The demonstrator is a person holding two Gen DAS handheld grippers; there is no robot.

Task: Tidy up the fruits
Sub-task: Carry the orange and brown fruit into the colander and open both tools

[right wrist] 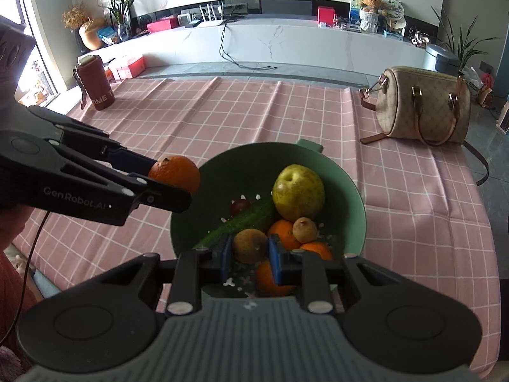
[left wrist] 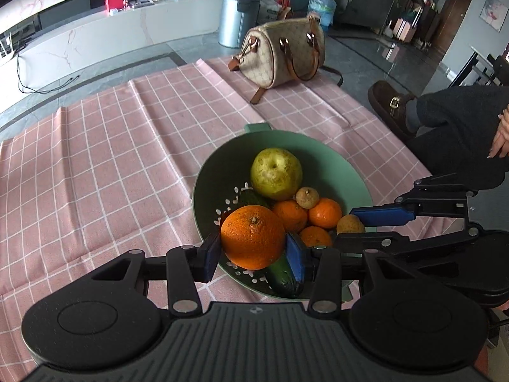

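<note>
The left gripper (left wrist: 253, 254) is clamped on a large orange (left wrist: 253, 237), held over the near-left rim of the green colander (left wrist: 356, 172). The right gripper (right wrist: 249, 256) brackets a brown kiwi (right wrist: 249, 244); whether its blue pads touch it I cannot tell. A cucumber (right wrist: 241, 222) lies partly hidden beneath. Farther in sits a pear (right wrist: 298, 192), a handbag (right wrist: 423, 108) far right on the tabletop (right wrist: 222, 121)

Ahead of you, a beige monogram handbag with tan leather handles (right wrist: 421, 105) lies on the pink checked tablecloth (right wrist: 254, 111); a dark red insulated bottle (right wrist: 94, 82) stands upright far left.
</note>
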